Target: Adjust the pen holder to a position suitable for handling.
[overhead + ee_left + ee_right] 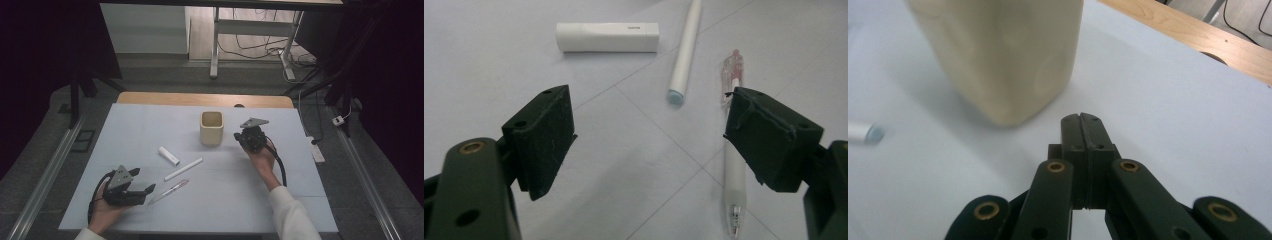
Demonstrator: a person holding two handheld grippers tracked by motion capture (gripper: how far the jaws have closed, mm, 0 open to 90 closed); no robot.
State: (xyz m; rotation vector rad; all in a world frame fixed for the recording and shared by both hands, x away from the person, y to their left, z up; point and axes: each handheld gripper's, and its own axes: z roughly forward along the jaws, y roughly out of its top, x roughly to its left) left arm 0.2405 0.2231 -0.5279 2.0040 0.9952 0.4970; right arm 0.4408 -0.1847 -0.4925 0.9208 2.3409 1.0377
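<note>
A cream square cup point(211, 128) stands upright near the table's middle, looming close in the right gripper view point(1003, 55). My right gripper point(245, 139) sits just right of the cup, its jaws pressed together with nothing between them point(1081, 120). My left gripper point(142, 186) rests at the front left with its jaws wide apart point(649, 135). Ahead of it lie a short white tube point(607, 37), a long white pen point(685, 47) and a clear pen with a pink end point(735, 165), which runs under the right jaw. The same three lie between the grippers: tube point(169, 155), white pen point(183, 169), clear pen point(170, 190).
A pale mat point(150, 125) covers the wooden table point(200, 98). Beyond the far edge stand a desk frame point(216, 45) and loose cables point(260, 47) on the floor. A cable and plug point(317, 150) lie off the table's right side.
</note>
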